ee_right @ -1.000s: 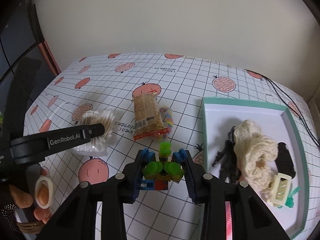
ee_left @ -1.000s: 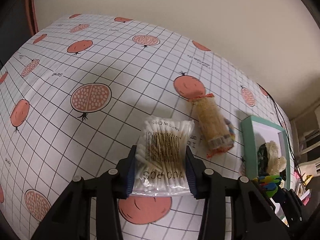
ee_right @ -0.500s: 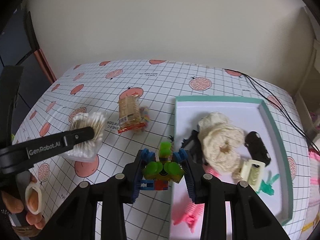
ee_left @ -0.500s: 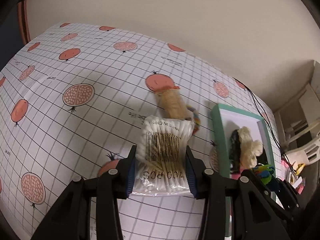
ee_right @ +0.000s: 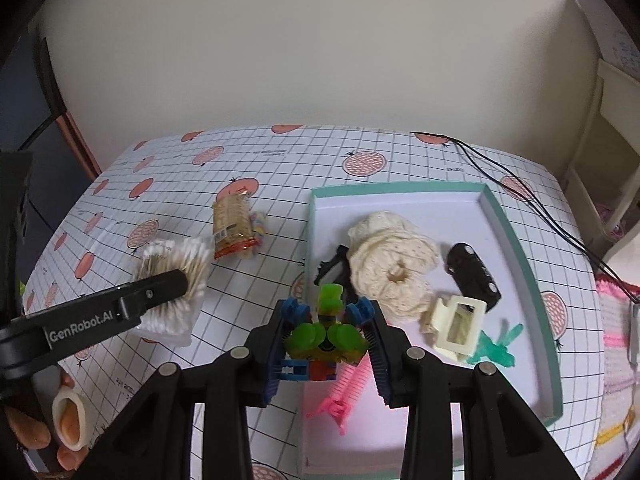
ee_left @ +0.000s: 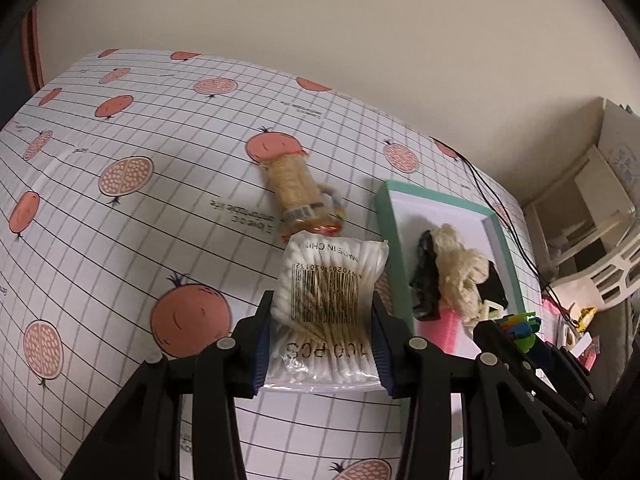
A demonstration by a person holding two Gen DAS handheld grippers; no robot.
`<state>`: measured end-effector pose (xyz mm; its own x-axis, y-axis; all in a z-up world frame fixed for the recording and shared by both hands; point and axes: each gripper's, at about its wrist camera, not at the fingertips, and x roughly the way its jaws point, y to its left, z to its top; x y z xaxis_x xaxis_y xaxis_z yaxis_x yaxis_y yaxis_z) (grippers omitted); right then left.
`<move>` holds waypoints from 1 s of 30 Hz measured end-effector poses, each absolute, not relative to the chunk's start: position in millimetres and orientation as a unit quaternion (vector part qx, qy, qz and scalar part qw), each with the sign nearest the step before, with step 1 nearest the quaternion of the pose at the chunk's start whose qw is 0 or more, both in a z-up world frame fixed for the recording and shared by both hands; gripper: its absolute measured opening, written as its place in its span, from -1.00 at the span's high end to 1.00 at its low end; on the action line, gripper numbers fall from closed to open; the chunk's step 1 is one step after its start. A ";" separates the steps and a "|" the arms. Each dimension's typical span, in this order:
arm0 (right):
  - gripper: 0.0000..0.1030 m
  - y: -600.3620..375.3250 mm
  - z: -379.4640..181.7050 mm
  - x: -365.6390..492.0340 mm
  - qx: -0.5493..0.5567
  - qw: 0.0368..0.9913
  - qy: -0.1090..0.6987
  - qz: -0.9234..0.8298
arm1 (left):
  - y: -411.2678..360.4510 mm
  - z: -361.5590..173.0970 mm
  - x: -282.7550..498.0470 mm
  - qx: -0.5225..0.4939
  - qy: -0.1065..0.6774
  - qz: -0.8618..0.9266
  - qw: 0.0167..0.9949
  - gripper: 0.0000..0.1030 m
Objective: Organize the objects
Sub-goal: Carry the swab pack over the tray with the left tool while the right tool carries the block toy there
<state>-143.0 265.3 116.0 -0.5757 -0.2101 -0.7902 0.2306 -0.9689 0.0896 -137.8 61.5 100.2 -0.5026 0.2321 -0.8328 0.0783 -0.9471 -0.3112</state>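
Our left tongs [ee_left: 322,322] are clamped on a clear bag of cotton swabs [ee_left: 330,304], barcode side up, held above the desk [ee_left: 120,240] just off the left rim of the teal tray [ee_right: 516,248]. Our right tongs [ee_right: 326,330] are clamped on a small toy of coloured building blocks [ee_right: 326,336] with green knobs on top, carried over the tray's left edge near its front corner.

On the desk's gridded pomegranate cloth we see a snack packet [ee_right: 232,226] left of the tray toward the back edge, with a multicoloured ring [ee_right: 260,224] touching its right side.

Inside the tray lie a cream crocheted scrunchie [ee_right: 390,264] near the middle, a black hair clip [ee_right: 332,266] against its left side, a black oblong piece [ee_right: 474,272] to its right, a cream claw clip [ee_right: 456,324] in front of that, a green clip [ee_right: 498,350] beside it, and a pink comb clip [ee_right: 346,392] near the front edge.
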 end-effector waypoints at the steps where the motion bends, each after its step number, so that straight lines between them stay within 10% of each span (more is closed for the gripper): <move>1: 0.24 267.6 115.3 -143.2 0.444 0.122 0.011 -0.887 | 64.5 100.0 -137.0 -0.497 -0.155 0.853 0.047 0.13; 30: 0.24 381.5 97.3 -156.0 0.481 -0.026 -0.055 -0.875 | 195.2 93.2 -114.2 -0.511 -0.080 0.841 0.157 0.12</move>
<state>-156.0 381.5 97.3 -0.5366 -0.0064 -0.8438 -0.0990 -0.9926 0.0705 -114.2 195.2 93.2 -0.4280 0.3465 -0.8347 -0.1824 -0.9377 -0.2957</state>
